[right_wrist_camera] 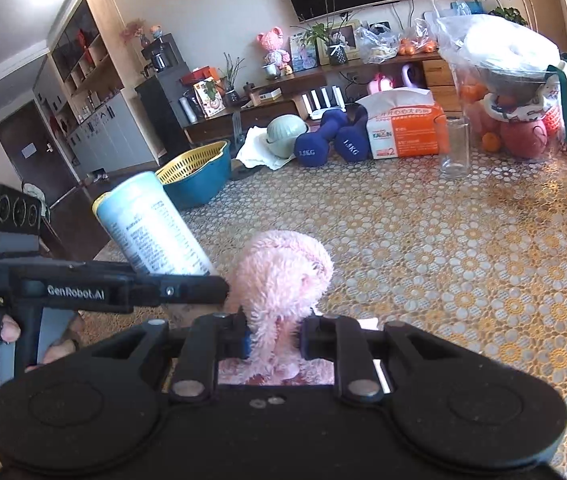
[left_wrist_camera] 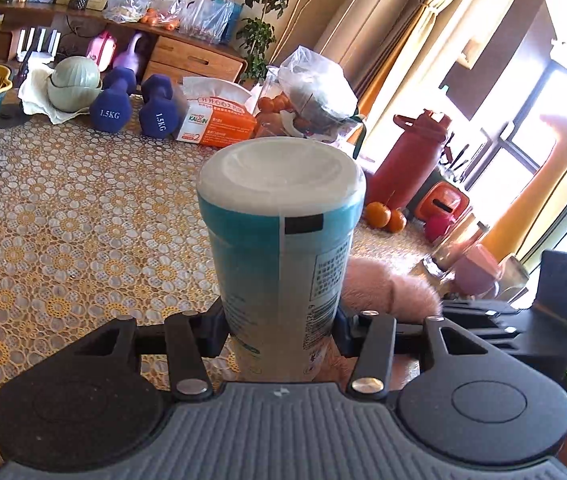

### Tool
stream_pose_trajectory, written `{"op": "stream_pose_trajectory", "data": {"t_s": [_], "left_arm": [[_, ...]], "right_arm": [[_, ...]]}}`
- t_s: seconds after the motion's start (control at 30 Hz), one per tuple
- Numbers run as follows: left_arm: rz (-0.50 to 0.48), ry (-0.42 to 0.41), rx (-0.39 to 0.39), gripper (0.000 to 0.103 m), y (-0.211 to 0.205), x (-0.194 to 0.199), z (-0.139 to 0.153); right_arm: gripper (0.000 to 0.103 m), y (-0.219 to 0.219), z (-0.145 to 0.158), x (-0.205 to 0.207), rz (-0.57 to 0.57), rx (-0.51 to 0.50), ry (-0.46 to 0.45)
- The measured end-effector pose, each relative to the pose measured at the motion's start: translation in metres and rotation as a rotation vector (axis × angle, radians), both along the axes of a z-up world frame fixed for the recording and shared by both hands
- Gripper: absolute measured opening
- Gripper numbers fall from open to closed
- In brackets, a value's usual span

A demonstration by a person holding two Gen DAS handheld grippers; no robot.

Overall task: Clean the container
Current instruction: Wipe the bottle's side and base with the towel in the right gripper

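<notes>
The container (left_wrist_camera: 283, 240) is clamped by the left hand-held gripper (left_wrist_camera: 281, 332), the cloth (right_wrist_camera: 279, 276) by the right hand-held gripper (right_wrist_camera: 273, 336); wiping is next.

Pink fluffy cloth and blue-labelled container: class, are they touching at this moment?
Cannot tell. In the right wrist view the pink cloth sits close beside the container, but the left gripper hides where they would meet.

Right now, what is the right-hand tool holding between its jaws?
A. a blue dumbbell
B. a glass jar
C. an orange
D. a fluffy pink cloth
D: in the right wrist view the jaws are closed on the pink cloth, while the dumbbells, oranges and glass jar sit far back on the table.
</notes>
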State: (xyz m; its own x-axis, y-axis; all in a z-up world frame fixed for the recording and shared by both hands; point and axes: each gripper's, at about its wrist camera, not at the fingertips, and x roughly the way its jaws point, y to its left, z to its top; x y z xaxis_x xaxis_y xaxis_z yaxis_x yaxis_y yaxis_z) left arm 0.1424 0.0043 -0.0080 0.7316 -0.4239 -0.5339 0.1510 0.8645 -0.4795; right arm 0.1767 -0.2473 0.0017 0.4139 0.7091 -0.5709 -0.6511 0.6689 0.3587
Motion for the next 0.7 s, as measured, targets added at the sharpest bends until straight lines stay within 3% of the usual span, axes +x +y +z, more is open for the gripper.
{"op": "stream_pose_trajectory", "data": {"t_s": [0.2,0.43,0.57,0.7], "left_arm": [[-0.008,0.003,-0.008,0.049,-0.002,-0.001,0.002],[0.023,0.009,0.012,0.049,-0.001,0.0,0.0],[0.054,0.012,0.032,0.049,0.0,0.004,0.0],[0.07,0.014,0.042,0.049,-0.003,0.005,-0.001]], "right_arm": [[0.019,0.006,-0.014,0.001,-0.013,0.006,0.039],[0.019,0.001,-0.018,-0.002,-0.084,-0.129,-0.033],[0.019,-0.014,-0.007,-0.012,-0.131,-0.084,-0.054],[0.019,-0.023,0.001,-0.023,-0.114,0.027,-0.006]]}}
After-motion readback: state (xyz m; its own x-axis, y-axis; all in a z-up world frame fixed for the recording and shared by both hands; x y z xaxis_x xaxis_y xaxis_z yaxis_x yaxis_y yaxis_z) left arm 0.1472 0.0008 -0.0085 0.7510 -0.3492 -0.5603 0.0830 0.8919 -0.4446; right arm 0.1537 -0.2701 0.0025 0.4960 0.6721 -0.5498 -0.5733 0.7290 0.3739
